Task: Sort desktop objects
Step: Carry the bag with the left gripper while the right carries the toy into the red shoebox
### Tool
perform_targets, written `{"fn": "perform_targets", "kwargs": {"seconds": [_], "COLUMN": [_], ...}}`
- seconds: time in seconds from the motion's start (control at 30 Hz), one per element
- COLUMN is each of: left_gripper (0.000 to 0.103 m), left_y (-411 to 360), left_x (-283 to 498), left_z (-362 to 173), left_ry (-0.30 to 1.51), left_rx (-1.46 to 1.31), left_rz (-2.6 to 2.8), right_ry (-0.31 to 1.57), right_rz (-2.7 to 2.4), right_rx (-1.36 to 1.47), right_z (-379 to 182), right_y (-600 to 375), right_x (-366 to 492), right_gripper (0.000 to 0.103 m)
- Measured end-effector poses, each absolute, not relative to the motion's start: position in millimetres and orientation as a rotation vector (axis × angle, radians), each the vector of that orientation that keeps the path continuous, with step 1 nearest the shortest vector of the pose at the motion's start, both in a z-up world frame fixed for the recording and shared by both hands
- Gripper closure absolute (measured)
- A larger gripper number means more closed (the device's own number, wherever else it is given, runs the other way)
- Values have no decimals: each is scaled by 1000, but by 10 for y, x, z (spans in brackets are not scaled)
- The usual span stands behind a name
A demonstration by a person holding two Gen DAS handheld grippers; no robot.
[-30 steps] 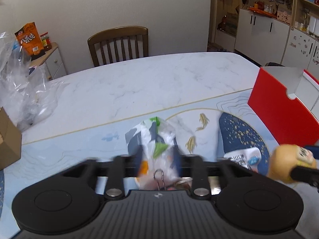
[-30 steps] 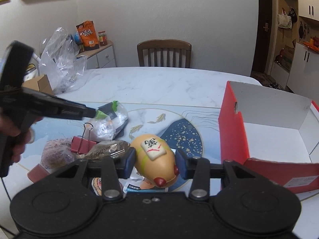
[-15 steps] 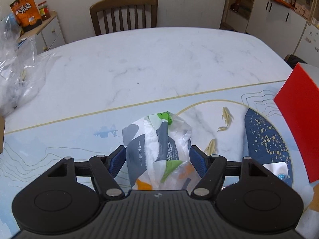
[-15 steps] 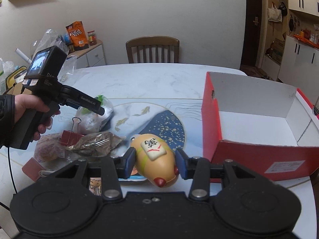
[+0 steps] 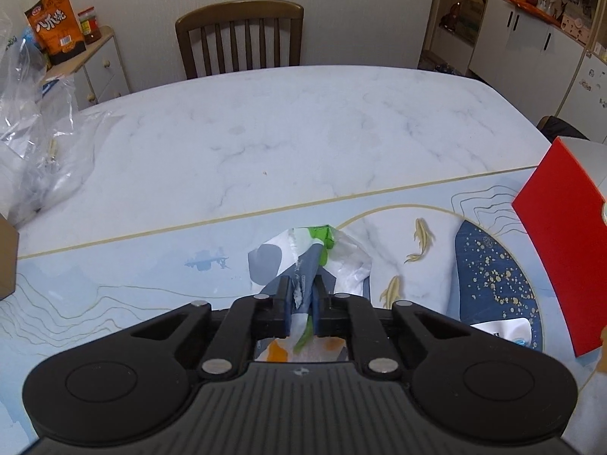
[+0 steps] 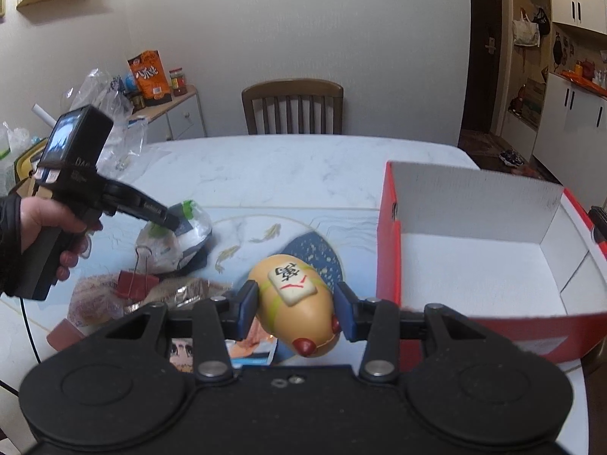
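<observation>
Now your left gripper (image 5: 302, 295) has just clenched the tissue pack (image 5: 309, 258); the red box (image 6: 489, 265) lies far right, nearer your right gripper (image 6: 296, 303) grasping the toy (image 6: 294, 305).

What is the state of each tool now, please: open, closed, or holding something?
Left tool: its jaws have just closed, pinching the plastic packet.
Right tool: closed on the tan toy.

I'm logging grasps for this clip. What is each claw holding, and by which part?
Left claw: crumpled tissue packet, pinched at its near middle. Right claw: tan egg-shaped toy, gripped across its sides.
</observation>
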State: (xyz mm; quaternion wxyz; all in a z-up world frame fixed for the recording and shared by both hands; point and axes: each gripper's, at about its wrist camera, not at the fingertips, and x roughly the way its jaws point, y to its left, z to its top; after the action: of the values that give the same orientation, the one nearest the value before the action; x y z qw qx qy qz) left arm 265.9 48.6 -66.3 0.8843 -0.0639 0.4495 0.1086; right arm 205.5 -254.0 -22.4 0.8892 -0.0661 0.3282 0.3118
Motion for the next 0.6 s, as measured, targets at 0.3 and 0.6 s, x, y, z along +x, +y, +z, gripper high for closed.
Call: {"fn": "perform_targets", "kwargs": {"seconds": [0.3, 0.6], "left_gripper": [98, 98], "left_y": [367, -139], "left_x": [2601, 2736], "left_z": [-205, 194], "left_ry": [856, 790], "left_rx": [-143, -143], "left_rz": [206, 91], "right_ry": [639, 609], "right_rz": [651, 615], "right_rx": [-126, -111], "right_z": [16, 159], "right_y": [-2693, -3011], "right_x": [2225, 2446], "right_gripper": [60, 60]}}
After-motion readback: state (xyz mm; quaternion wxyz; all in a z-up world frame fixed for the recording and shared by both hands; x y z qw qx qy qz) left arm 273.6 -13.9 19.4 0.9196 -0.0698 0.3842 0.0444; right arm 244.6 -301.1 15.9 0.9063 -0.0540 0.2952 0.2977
